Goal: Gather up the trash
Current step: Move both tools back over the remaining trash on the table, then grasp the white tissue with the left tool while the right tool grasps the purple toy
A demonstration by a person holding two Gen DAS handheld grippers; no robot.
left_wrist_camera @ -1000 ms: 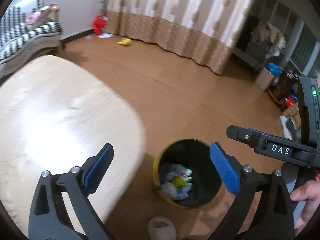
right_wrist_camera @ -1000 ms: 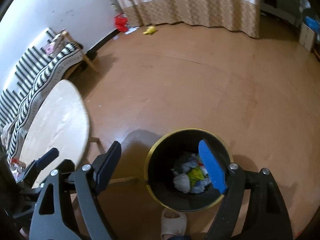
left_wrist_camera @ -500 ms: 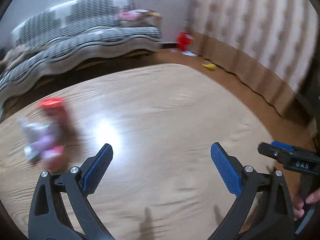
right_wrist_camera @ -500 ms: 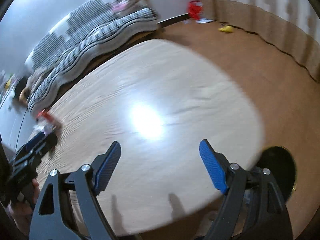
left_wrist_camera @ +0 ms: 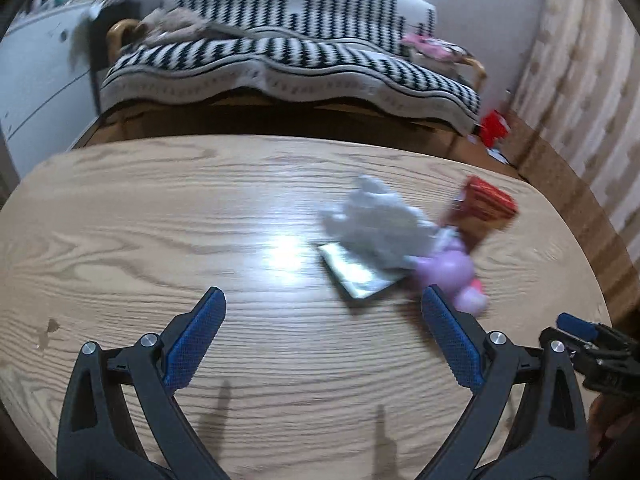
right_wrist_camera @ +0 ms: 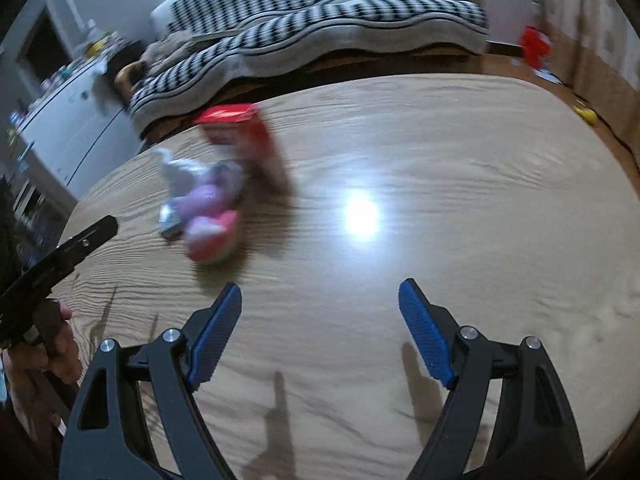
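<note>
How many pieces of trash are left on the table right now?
4, in one blurred cluster on the table: white crumpled tissue, silver foil wrapper partly beneath it, red-brown packet behind, purple-pink wrapper nearest the left claw. More may be hidden underneath.

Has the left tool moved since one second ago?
Yes. The left tool swung from above the floor bin to over the wooden table, now facing the striped sofa.

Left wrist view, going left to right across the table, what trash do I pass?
Silver foil wrapper → crumpled white tissue → purple and pink wrapper → red snack box. All blurred, clustered right of centre, just ahead of the open left tongs.
</note>
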